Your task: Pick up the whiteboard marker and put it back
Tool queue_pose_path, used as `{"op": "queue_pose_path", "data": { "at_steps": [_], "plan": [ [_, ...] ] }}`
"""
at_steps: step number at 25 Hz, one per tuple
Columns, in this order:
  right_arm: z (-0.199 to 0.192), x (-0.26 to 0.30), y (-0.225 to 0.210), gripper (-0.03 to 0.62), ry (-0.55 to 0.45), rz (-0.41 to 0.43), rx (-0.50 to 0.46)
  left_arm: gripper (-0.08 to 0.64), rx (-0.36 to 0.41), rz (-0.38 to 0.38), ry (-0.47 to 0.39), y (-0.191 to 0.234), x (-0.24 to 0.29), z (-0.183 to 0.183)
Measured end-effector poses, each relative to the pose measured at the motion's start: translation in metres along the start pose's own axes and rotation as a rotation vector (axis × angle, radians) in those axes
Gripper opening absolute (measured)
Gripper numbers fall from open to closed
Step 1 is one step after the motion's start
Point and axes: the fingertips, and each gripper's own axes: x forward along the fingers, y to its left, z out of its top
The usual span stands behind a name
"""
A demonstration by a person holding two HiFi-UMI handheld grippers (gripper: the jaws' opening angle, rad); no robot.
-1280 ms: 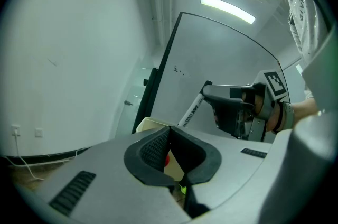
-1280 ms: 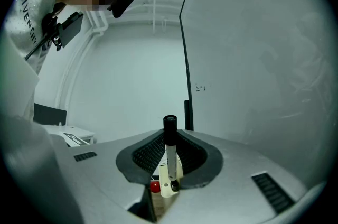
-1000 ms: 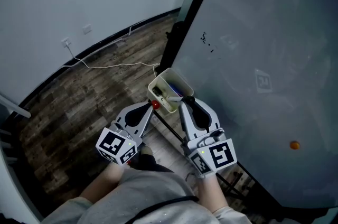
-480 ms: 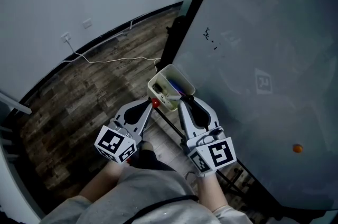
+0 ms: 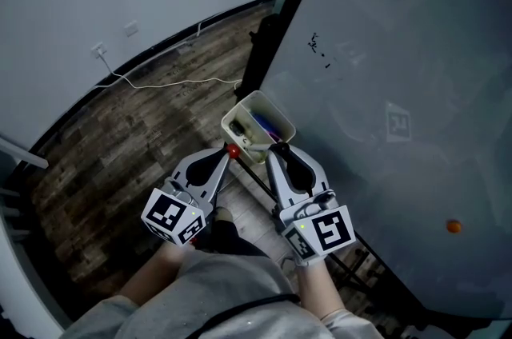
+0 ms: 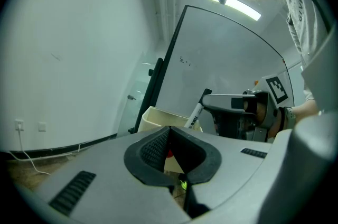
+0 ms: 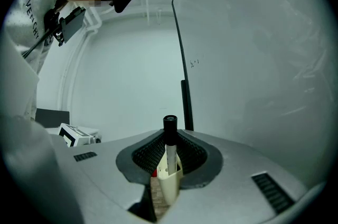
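A white whiteboard marker with a black cap stands upright between the pads of my right gripper, which is shut on it. The left gripper view shows the same marker slanting over the far rim of a cream bin. In the head view the bin hangs by the whiteboard's edge and holds blue pens. My right gripper is at its near right rim. My left gripper is at its near left corner, tips together. A small red thing sits at those tips; whether it is gripped I cannot tell.
The whiteboard fills the right side, with small black marks and an orange magnet. Its black frame post runs down to a wooden floor. A white cable leads to a wall socket. The person's legs are at the bottom.
My right gripper has sunk a little with the marker, staying at the bin's rim. The left gripper has kept its place.
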Motion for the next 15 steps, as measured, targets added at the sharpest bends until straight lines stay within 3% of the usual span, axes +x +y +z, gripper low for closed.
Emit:
{"op": "queue_pose_path", "data": {
  "at_steps": [15],
  "plan": [
    [-0.018, 0.001, -0.001, 0.077, 0.021, 0.001, 0.026, 0.015, -0.004, 0.006, 0.016, 0.002, 0.0, -0.009]
  ]
}}
